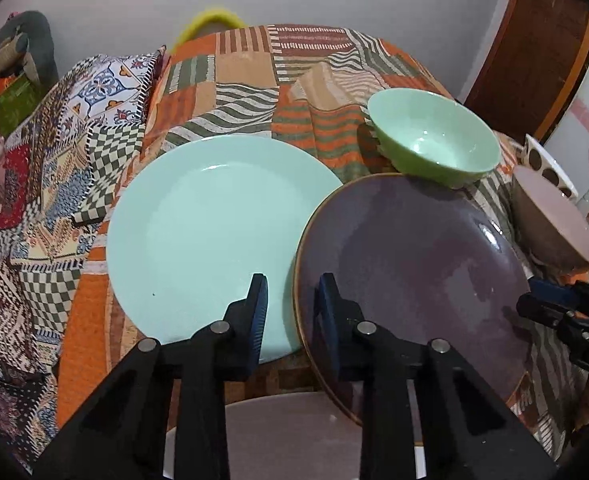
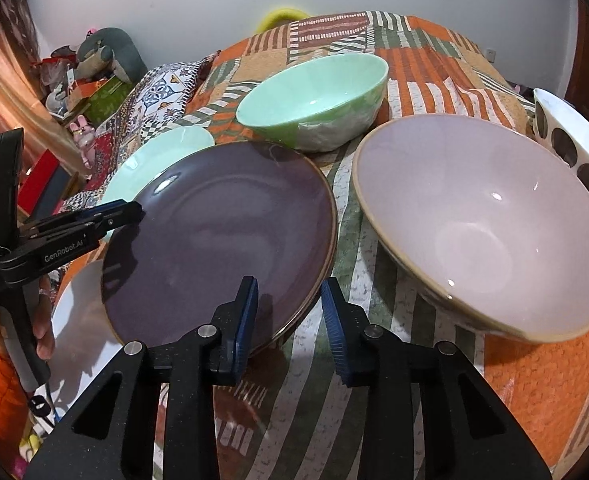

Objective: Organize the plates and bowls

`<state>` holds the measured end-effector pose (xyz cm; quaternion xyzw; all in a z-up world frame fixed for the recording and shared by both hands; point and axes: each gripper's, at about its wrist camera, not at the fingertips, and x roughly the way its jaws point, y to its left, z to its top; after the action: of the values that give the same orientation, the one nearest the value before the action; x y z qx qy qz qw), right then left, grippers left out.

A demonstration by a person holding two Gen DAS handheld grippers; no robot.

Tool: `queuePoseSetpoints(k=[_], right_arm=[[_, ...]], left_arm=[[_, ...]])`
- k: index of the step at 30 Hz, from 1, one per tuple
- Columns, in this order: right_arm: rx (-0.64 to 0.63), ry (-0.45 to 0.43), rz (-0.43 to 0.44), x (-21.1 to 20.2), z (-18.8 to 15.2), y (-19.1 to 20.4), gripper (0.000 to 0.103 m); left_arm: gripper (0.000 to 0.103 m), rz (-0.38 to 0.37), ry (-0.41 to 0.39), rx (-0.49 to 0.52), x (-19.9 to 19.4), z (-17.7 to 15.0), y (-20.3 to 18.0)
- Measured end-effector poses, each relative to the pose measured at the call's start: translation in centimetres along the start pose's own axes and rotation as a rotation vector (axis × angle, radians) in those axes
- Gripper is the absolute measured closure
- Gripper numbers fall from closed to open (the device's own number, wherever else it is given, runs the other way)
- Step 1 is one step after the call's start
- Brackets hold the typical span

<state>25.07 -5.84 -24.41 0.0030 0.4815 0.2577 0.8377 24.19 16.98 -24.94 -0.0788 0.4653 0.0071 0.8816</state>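
A purple plate (image 1: 410,276) is tilted up off the table; its left rim sits between the fingers of my left gripper (image 1: 290,300), which is shut on it. In the right wrist view the same purple plate (image 2: 218,236) has its near rim between the open fingers of my right gripper (image 2: 290,304), and the left gripper (image 2: 114,216) pinches its left edge. A mint plate (image 1: 214,236) lies flat to the left. A green bowl (image 2: 314,100) stands behind. A pink bowl (image 2: 482,224) stands at the right.
A white plate (image 1: 278,432) lies under the left gripper near the table's front edge. A white bowl with brown dots (image 2: 574,144) stands at the far right. A patterned cloth (image 1: 234,80) covers the table; pillows and clutter lie to the left.
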Motion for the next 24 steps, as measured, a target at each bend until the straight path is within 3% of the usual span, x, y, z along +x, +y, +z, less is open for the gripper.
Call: queuePoseSetpoints(k=[15, 24], right_arm=[[-0.002, 0.025, -0.022, 1.1, 0.5, 0.0, 0.073], [0.013, 0.026, -0.004, 0.4, 0.4, -0.4, 0.083]], left_arm=[[0.081, -0.036, 0.035, -0.001, 0.9, 0.2, -0.8], [0.082, -0.042, 0.055, -0.010, 0.0, -0.5, -0.9]])
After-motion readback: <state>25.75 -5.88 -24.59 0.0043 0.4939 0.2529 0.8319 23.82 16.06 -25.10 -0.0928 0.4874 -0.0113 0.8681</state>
